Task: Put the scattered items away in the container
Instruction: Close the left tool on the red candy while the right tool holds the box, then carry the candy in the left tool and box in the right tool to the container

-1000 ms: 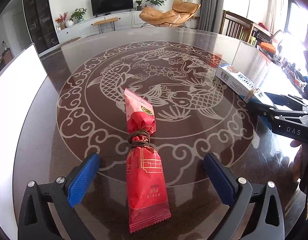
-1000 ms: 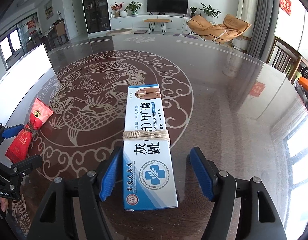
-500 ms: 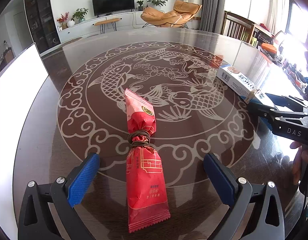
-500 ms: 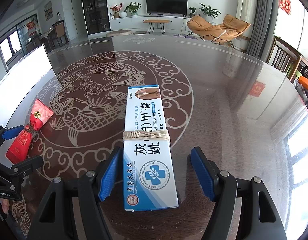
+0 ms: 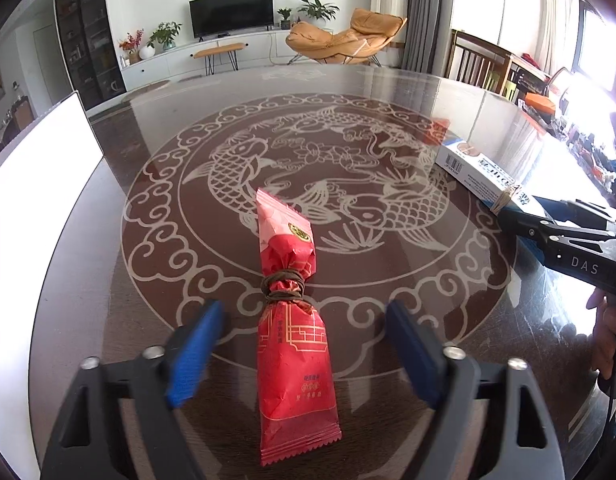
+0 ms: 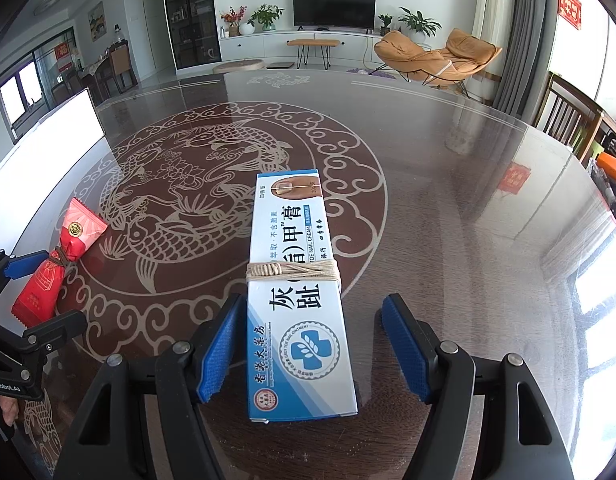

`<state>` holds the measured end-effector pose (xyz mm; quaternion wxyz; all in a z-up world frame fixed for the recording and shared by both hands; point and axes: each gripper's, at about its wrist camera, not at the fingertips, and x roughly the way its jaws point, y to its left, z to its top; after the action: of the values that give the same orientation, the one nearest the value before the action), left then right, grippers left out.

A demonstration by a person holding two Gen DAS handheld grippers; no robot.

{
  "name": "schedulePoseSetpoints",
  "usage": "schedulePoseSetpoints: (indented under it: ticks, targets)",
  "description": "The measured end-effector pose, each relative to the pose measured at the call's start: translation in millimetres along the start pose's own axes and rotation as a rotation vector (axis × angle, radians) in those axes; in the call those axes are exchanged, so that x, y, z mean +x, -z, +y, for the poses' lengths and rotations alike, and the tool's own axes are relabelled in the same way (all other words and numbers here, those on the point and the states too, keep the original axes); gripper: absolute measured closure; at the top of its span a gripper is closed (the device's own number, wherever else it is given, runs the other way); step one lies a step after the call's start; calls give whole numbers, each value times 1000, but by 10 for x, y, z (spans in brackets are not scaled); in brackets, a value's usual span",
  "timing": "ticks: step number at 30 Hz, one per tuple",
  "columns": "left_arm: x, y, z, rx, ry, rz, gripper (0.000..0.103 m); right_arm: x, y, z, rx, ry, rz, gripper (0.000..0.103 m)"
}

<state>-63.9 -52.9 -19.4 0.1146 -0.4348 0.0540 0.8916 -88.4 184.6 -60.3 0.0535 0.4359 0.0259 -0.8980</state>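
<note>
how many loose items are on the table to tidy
2: a red snack packet between the closing left gripper's fingers, and a blue-white cream box between the closing right gripper's. Others may lie out of view.

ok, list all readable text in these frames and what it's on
"TOE NAIL CREAM", "灰趾", "甲膏": blue-and-white cardboard box tied with string.
"DAS": black right gripper body.
"RobotAI", start cut off: black left gripper body.
Red snack packet tied with brown cord: print too small.
Red wall hanging: blurred.
</note>
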Motion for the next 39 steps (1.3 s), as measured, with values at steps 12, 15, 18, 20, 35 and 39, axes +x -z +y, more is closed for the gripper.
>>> schedulePoseSetpoints:
  ticks: [12,15,18,20,35,39]
  targets:
    - [-488,172,114,-174,181,-36,78,-583,298,153,114,-222,-44,62]
    - [-803,84,320,-206,178,-99,78,-689,113,513,78,-296,-49,62]
    - [-1221,-33,755,-258,146,-173,78,-844,-221,1109,-18,-375,-83,62]
    - [-1536,-56,1142,-291,94,-219,78,-974,-453,1553,-73,-449,-106,62]
    - [-1828,826,3277,-597,-284,-46,77,-658,-773,4859,-549,-636,-13,61]
    - [-1710,876,3314,-605,-349,3,52,-351,-742,5078,-623,-546,39,60]
